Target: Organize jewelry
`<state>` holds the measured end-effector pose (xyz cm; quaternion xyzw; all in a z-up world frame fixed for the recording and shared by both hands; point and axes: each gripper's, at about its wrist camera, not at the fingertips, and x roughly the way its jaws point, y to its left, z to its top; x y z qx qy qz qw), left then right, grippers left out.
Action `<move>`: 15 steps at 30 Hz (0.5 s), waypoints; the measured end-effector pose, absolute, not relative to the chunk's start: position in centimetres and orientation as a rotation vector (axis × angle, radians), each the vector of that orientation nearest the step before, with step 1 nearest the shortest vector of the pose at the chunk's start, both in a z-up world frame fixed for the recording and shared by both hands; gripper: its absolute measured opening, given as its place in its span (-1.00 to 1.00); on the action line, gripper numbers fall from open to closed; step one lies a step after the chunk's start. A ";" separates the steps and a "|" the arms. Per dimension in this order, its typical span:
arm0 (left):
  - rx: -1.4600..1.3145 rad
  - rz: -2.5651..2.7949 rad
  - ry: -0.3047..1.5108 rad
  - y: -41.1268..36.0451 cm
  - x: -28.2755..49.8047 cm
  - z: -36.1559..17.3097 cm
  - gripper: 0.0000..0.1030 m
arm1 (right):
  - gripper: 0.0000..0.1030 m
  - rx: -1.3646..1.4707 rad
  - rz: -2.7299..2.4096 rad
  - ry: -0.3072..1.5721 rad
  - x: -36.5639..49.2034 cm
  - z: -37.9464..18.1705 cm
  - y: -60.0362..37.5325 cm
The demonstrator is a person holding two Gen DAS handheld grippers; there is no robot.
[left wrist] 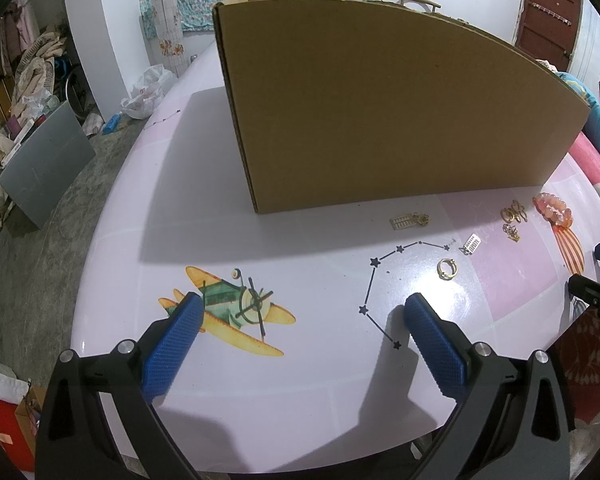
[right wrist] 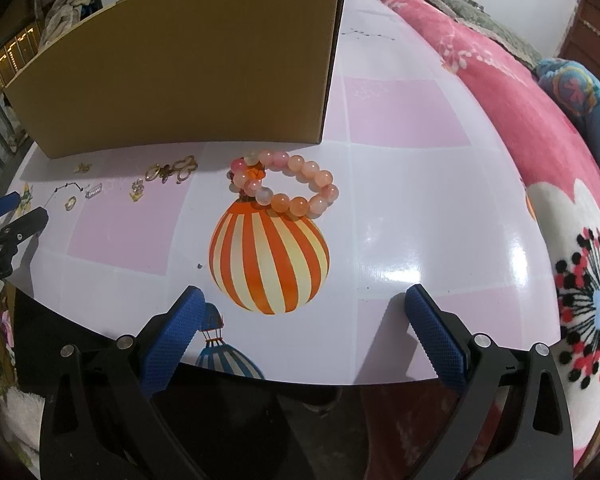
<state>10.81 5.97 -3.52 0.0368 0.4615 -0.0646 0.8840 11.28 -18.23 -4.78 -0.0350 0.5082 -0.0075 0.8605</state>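
1. My left gripper (left wrist: pixel 304 320) hovers over the table (left wrist: pixel 228 240) with its fingers spread wide and nothing between them, above the printed airplane (left wrist: pixel 228 308).
2. My right gripper (right wrist: pixel 304 312) is likewise spread and empty, over the printed striped balloon (right wrist: pixel 270 260).
3. The bead bracelet (right wrist: pixel 286 184) lies flat at the balloon's top, in front of the cardboard box (right wrist: pixel 180 60); its oval's long axis runs left to right in my right view.
4. Left of it, well apart, lie gold pieces (right wrist: pixel 172 170), a small silver piece (right wrist: pixel 93 191) and a gold ring (left wrist: pixel 447 269).
5. The ring sits just ahead of my left gripper's right finger.
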 end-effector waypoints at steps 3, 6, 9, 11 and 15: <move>0.073 -0.124 0.956 5.9 10.7 -3.6 0.92 | 0.84 -0.068 -0.014 1.067 11.3 -4.8 -18.3; 0.064 -0.113 0.958 5.9 10.8 -3.6 0.92 | 0.84 -0.065 -0.012 1.056 11.3 -4.8 -18.3; 0.066 -0.111 0.960 5.9 10.9 -3.5 0.92 | 0.84 -0.052 -0.012 1.033 11.2 -4.7 -18.5; 0.074 -0.119 0.960 5.9 10.9 -3.5 0.92 | 0.84 -0.050 -0.012 1.013 11.0 -4.6 -18.5; 0.065 -0.152 0.906 6.0 10.2 -2.9 0.92 | 0.84 -0.003 0.031 0.962 10.3 -3.6 -18.7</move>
